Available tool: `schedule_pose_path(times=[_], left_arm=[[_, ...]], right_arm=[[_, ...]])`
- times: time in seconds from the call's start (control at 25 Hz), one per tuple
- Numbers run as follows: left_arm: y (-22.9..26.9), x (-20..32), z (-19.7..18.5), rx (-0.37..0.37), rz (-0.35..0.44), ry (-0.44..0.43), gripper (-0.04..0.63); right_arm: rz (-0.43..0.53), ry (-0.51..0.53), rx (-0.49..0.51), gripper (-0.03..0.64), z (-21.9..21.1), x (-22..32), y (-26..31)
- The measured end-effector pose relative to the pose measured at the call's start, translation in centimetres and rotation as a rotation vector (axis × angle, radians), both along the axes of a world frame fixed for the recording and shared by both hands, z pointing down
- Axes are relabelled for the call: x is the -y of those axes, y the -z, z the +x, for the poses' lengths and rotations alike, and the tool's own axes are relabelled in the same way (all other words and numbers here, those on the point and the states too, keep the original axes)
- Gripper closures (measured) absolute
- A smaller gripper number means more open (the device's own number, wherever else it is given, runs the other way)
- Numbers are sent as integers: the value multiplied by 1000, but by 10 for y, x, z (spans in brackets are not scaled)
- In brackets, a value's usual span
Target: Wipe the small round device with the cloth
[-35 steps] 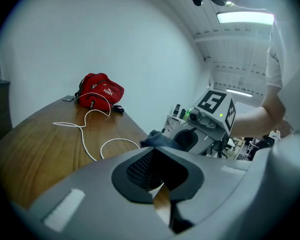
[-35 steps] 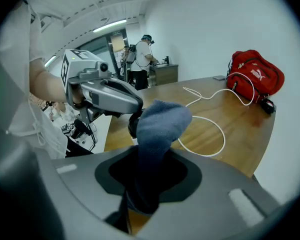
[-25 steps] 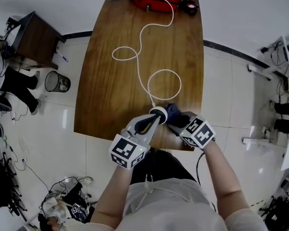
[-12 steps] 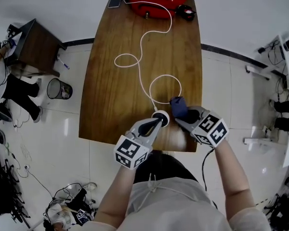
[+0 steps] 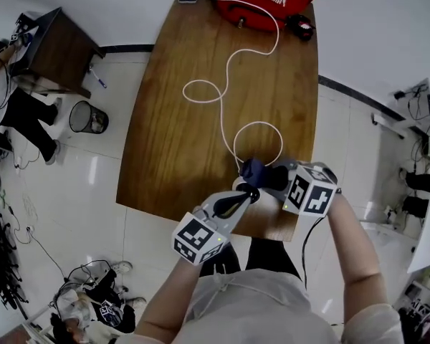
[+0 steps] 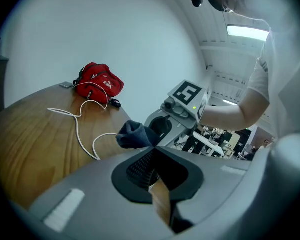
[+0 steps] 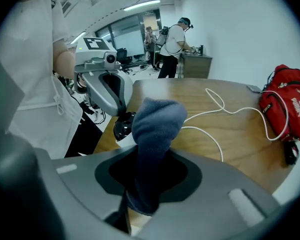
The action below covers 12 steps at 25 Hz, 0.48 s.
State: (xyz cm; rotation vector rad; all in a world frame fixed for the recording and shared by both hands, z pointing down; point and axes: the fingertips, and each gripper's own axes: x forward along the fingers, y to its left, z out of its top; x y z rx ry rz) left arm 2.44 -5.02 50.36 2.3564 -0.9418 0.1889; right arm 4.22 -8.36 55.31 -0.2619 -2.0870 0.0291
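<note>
Right gripper (image 5: 271, 178) has rolled over and come up a bit, so the blue cloth (image 5: 254, 170) it's clamped on now sits around 1 o'clock of the small round device (image 7: 123, 129) instead of 3 o'clock. Left gripper (image 5: 245, 194) hasn't budged, jaws fully closed, tips right at the device. Device is near the table's (image 5: 179, 135) 6 o'clock edge, at the end of the white cable (image 5: 228, 70).

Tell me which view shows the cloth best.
Right gripper view: the cloth fills the centre, pinched in the jaws. Head view shows only a small dark wad; left gripper view shows one bunched end from the side.
</note>
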Motion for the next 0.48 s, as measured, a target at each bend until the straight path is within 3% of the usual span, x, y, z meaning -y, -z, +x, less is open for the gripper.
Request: schedule_pose_path(times=[0.24, 0.36, 0.48], left_arm=[[0, 6, -8, -100, -74, 70, 589], [0, 6, -10, -56, -77, 74, 589], [-2, 6, -10, 13, -82, 78, 589]], right_arm=[[-89, 204, -45, 505, -6, 4, -25], [-125, 265, -89, 505, -4, 2, -43], [-190, 260, -122, 505, 0, -2, -59]])
